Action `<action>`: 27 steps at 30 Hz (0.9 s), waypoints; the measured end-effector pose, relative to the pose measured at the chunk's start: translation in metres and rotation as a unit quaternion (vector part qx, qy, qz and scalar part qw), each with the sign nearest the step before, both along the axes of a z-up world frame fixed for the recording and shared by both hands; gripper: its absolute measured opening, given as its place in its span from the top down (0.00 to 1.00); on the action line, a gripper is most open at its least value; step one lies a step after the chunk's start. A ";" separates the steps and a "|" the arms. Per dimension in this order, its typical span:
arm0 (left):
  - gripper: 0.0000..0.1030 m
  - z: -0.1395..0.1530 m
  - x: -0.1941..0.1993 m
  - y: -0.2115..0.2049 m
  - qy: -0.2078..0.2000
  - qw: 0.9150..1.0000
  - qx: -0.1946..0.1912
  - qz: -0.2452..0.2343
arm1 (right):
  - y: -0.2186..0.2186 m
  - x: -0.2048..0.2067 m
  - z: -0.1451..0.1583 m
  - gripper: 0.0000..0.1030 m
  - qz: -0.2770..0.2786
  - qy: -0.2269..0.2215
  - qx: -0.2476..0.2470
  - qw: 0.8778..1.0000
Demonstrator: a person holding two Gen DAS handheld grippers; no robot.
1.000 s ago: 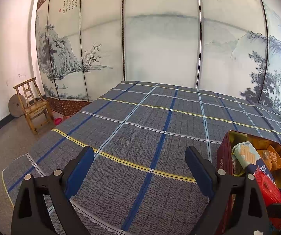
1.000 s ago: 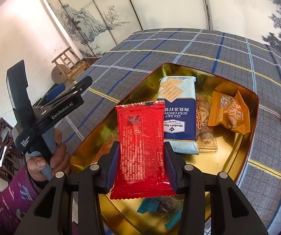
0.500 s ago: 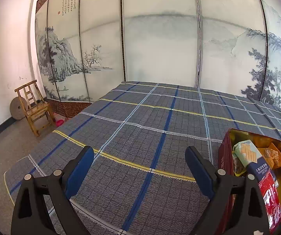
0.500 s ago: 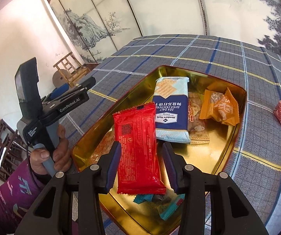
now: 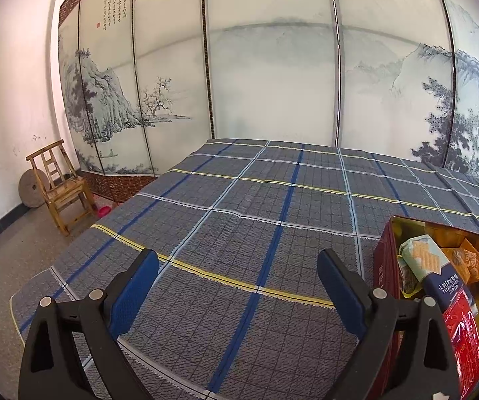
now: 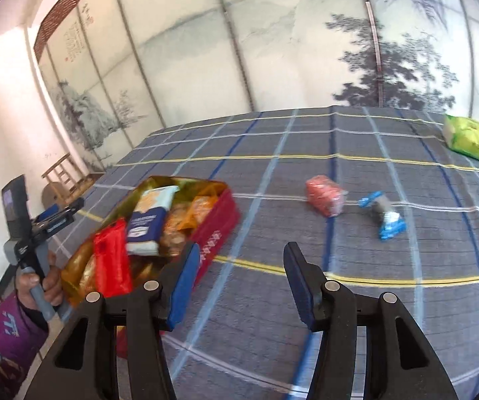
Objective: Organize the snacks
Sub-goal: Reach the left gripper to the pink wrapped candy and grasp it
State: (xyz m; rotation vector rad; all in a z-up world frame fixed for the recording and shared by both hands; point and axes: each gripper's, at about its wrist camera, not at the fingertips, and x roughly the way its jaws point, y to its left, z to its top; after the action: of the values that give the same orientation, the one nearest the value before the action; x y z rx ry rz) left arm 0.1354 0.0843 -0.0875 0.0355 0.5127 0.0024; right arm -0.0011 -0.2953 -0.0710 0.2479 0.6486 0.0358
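A red tin with a gold inside [image 6: 216,230] [image 5: 384,263] sits on the plaid cloth and holds a red packet [image 6: 111,260] [image 5: 463,333], a blue and white cracker pack [image 6: 147,223] [image 5: 434,266] and orange snacks [image 6: 197,210] [image 5: 469,261]. My right gripper [image 6: 241,283] hangs over bare cloth to the right of the tin; its jaws are opening with nothing between them. Further right lie a pink packet [image 6: 324,195], a blue-ended candy [image 6: 384,215] and a green bag [image 6: 469,136]. My left gripper [image 5: 237,291] stands open and empty left of the tin.
The plaid cloth [image 5: 239,206] covers a wide table in front of painted screen panels [image 5: 273,66]. A wooden chair [image 5: 61,186] stands on the floor at the left. A hand in a purple sleeve [image 6: 36,286] holds the left gripper beside the tin.
My right gripper let go of the red packet, which now lies in the tin, then swung right over the bare cloth with its jaws wider apart. The left gripper stayed where it was.
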 end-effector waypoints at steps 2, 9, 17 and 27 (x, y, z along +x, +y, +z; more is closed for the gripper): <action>0.09 0.000 0.001 0.001 0.000 1.000 0.003 0.000 | -0.025 -0.004 -0.002 0.47 -0.035 0.007 -0.011 0.999; 0.08 0.002 0.006 0.007 0.001 1.000 0.015 -0.002 | -0.112 -0.010 -0.029 0.46 -0.135 0.059 -0.083 0.986; 0.08 0.000 0.019 0.022 0.015 1.000 0.013 0.008 | -0.197 -0.011 -0.063 0.41 -0.220 0.130 -0.056 0.965; 0.08 -0.002 0.034 0.036 0.030 0.999 0.015 0.025 | -0.198 0.011 -0.068 0.09 -0.202 0.158 -0.080 0.963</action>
State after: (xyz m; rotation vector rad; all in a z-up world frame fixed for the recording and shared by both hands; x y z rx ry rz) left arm 0.1694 0.1205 -0.0896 0.0522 0.5725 0.0572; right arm 0.0094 -0.4933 -0.1386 0.2273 0.9037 -0.4555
